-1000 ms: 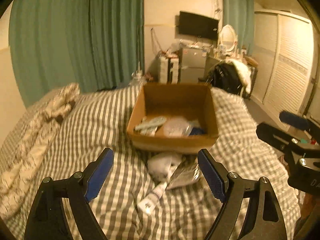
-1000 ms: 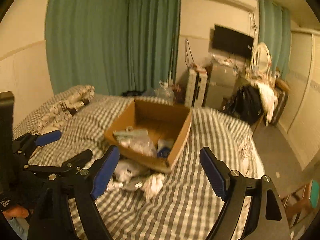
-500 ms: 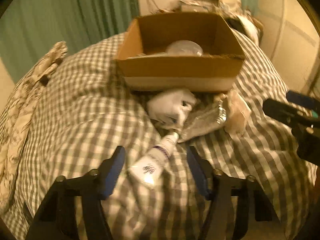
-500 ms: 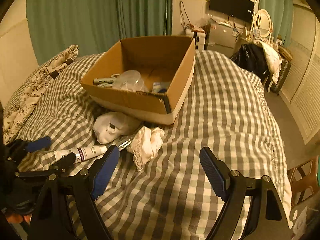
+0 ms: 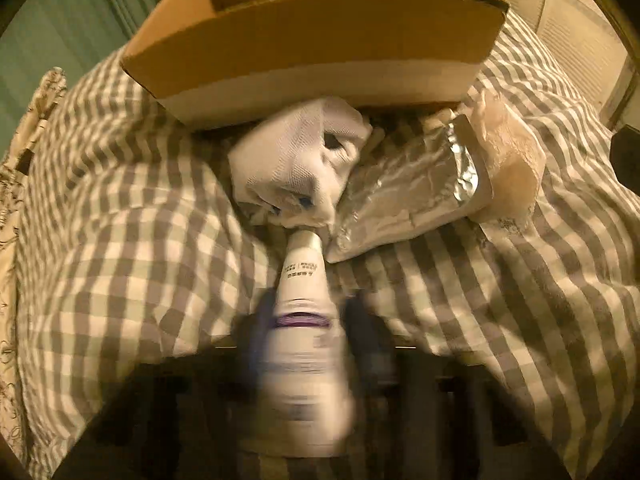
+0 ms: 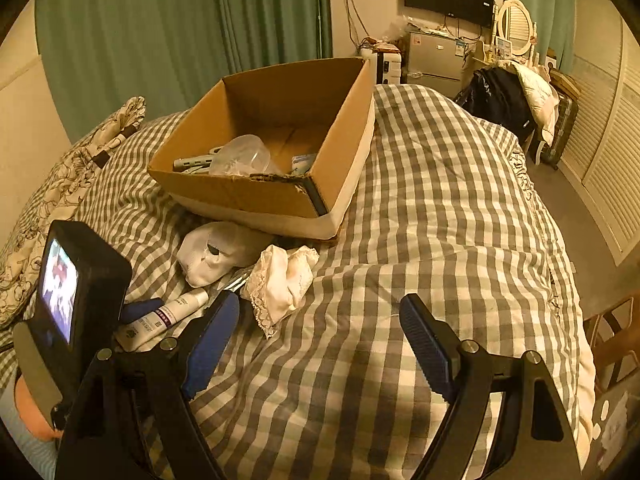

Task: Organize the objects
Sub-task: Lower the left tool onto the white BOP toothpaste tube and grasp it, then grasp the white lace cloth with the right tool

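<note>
The white tube point(image 5: 304, 344) on the bed point(image 5: 120, 240) is straddled by the blurred left tongs point(image 5: 306, 328); closure cannot be told. Right tongs point(image 6: 320, 340) are held apart. A slip is risked, the tube being smooth and rounded.

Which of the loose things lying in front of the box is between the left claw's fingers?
The white tube with the purple band; the white cloth, foil pouch and lace cloth lie beyond it.

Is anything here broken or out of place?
The box has a torn, ragged near rim. A white cloth, foil pouch and lacy cloth lie loose on the bed beside it, not inside.
</note>
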Tool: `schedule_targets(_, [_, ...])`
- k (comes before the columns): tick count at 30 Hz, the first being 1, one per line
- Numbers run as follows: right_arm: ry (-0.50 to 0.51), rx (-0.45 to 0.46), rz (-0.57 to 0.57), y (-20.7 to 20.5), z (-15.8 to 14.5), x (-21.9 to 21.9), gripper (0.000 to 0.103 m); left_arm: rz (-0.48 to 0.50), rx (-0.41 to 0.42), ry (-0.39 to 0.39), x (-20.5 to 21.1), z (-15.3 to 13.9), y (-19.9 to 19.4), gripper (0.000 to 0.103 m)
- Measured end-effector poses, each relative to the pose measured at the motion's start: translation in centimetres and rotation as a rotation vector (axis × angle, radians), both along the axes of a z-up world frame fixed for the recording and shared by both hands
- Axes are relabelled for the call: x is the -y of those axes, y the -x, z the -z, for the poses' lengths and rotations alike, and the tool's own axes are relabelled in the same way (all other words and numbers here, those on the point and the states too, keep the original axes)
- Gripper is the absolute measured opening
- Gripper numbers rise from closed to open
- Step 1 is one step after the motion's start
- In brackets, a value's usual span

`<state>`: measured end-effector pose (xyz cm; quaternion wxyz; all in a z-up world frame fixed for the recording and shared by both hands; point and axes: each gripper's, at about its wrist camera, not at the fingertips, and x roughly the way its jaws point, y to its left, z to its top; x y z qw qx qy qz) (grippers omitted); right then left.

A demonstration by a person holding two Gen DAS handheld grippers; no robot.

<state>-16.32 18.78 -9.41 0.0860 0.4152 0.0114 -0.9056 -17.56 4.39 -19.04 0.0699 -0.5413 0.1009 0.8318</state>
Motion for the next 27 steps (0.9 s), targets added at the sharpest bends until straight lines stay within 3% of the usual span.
schedule_targets(5, [0.003, 0.008, 0.001, 0.1, 0.3, 0.0, 0.082, 0.002, -0.059, -0.028, -0.2, -1.3, -1.6, 0.027])
schedule_targets(13, [-0.036, 0.069, 0.007, 0.9, 1.8, 0.5, 0.082, -0.101, -0.178, -0.181, 2.6, -5.4, -4.2, 0.027])
schedule_targets(23, [-0.201, 0.203, -0.083, 4.2, 5.2, 5.3, 0.082, -0.13, -0.187, -0.273, 4.4, -5.7, -4.2, 0.027])
schedule_targets(24, [-0.208, 0.208, -0.08, 4.7, 5.4, 5.6, 0.08, -0.126, -0.184, -0.279, 4.4, -5.6, -4.3, 0.027])
schedule_targets(26, [-0.218, 0.215, -0.064, 5.4, 5.8, 6.0, 0.06, -0.12, -0.187, -0.281, 4.5, -5.4, -4.2, 0.027])
schedule_targets(27, [-0.217, 0.216, -0.063, 5.4, 5.9, 6.0, 0.044, -0.113, -0.19, -0.28, 4.3, -5.5, -4.3, 0.027])
